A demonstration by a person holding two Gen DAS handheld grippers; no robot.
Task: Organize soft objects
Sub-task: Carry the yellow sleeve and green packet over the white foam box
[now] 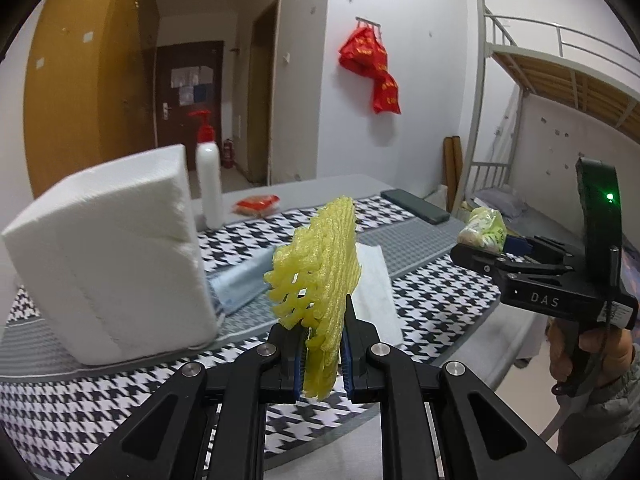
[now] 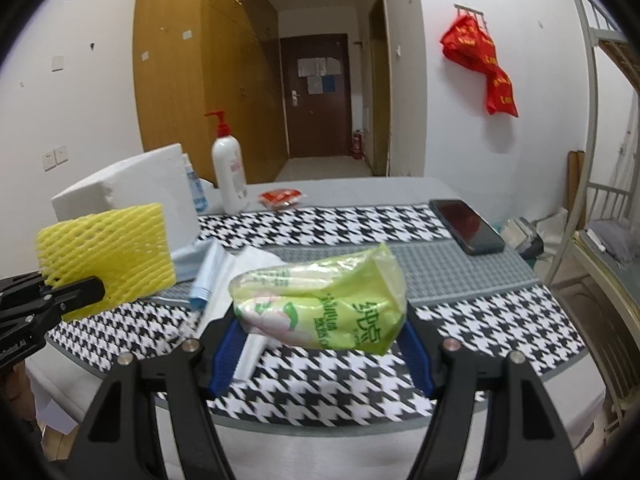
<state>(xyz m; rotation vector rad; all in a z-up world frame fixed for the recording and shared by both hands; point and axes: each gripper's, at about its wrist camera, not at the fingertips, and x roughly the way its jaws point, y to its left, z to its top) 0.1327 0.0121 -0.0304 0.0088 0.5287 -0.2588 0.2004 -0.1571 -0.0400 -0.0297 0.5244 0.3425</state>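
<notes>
Yellow foam net pinched by left gripper; right gripper clamps green packet, white block beside.

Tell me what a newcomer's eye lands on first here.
The yellow foam net, clamped upright in the left gripper above the houndstooth cloth, stands out at once. Next comes the green plastic pack, held by the right gripper over the same cloth. Behind them sit a big white foam block and a white pump bottle.
</notes>
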